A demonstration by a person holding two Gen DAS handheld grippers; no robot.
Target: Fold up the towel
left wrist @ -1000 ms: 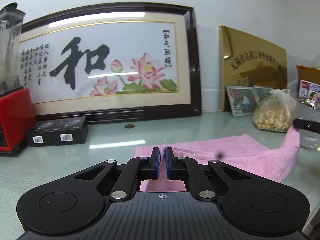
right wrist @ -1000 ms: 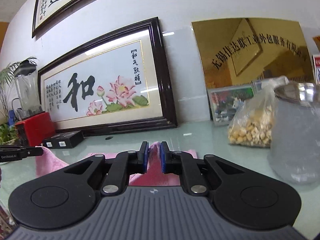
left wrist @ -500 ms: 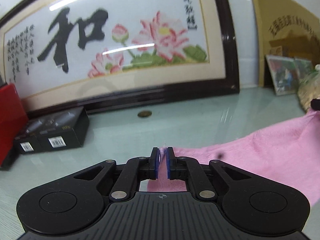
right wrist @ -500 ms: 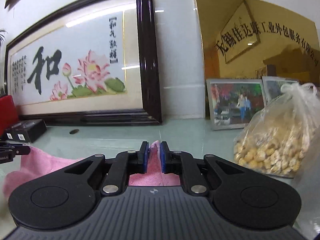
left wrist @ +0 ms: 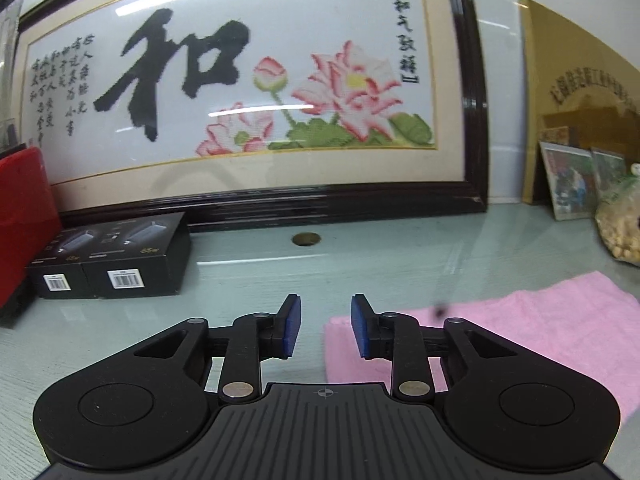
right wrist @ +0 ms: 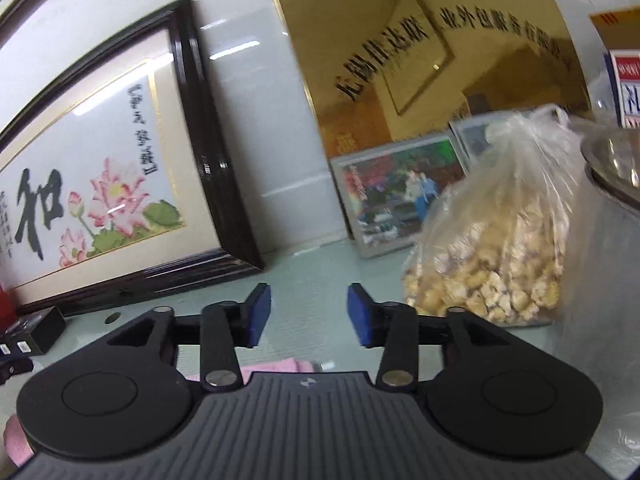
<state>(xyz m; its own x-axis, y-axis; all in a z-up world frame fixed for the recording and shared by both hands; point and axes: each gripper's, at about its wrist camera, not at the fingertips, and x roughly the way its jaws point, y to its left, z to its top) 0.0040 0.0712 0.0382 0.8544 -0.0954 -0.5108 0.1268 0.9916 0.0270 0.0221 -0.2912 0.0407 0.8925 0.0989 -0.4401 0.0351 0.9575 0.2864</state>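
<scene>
**Both grippers stand empty over a flat pink towel**

Hovering low over the glass-topped table [left wrist: 400, 256], the left gripper [left wrist: 325, 330] has its blue pads spread wide with nothing between them. The right gripper [right wrist: 307, 316] is likewise released, its pads parted over bare table. Neither one touches cloth.

The pink towel [left wrist: 520, 328] lies flat on the table, near the left gripper and mostly to the right of it; its left edge sits just under the right-hand pad. In the right wrist view only a sliver of it shows beneath the gripper body, plus a bit at the near left corner. Its long axis seems to run left to right across the table, with the far edge slanting slightly away toward the right. Whether it lies in one layer or two I cannot tell, since no fold line is visible.

As a judgement, this fits a pause between grasps: either the towel is laid out and waiting for its corners to be taken, or a fold has been laid down and let go. Any next grasp would call for both grippers to drop onto two matching corners of one edge and pinch them evenly, so the cloth lifts without skewing.

Farther out, black boxes [left wrist: 112, 260] sit at far left, a framed lotus picture [left wrist: 248, 92] leans on the wall, and a bag of nuts [right wrist: 492, 256] stands far right.
</scene>
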